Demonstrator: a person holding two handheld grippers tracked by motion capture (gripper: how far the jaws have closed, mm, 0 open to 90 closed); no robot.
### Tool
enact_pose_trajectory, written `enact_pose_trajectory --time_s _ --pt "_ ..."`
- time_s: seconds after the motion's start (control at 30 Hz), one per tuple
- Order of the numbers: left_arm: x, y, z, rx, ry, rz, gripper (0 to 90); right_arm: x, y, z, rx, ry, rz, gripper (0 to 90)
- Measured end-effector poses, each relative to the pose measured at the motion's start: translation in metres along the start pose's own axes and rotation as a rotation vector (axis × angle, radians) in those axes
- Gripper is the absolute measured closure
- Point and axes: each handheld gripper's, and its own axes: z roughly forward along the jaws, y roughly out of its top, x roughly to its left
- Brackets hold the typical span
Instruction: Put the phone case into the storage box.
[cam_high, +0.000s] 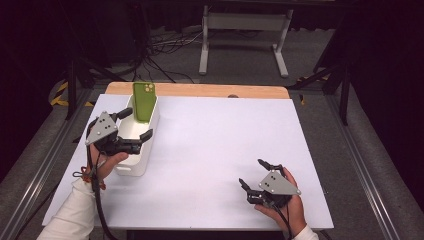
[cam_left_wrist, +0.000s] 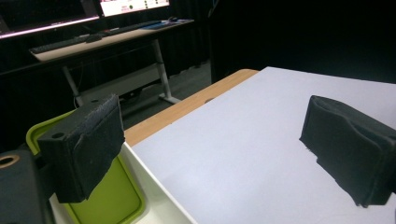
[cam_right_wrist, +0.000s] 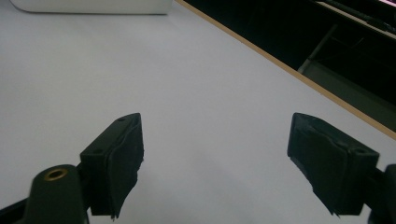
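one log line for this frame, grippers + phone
left gripper: open, at white bin | right gripper: open, over table | green phone: upright in bin

A recording lab or studio — black curtains all round, loose dark cables (cam_high: 165, 47) on grey carpet, a white-topped wooden work table (cam_high: 225, 150), a white-legged height-adjustable desk (cam_high: 245, 22) behind, and lit monitor screens (cam_left_wrist: 133, 5) on a long desk.
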Motion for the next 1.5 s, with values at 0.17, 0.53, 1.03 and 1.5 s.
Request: enact_pose_trajectory --time_s 0.17,0.53,1.03,1.5 --pt "-0.006 0.001 0.002 -0.004 -0.017 0.004 6.7 0.001 0.000 0.000 0.004 -0.001 -0.005 19.6" --pt "-0.016 0.002 0.001 -0.014 -0.042 0.008 6.1 -0.001 0.001 -0.002 -0.007 -0.005 0.003 19.7" --pt "-0.046 0.004 -0.002 -0.036 -0.104 0.033 6.2 0.000 0.002 -0.003 -0.007 -0.008 -0.003 19.6" --pt "-0.069 0.002 -0.005 -0.036 -0.122 0.084 5.5 0.007 0.007 -0.006 -0.012 -0.016 -0.020 19.9"
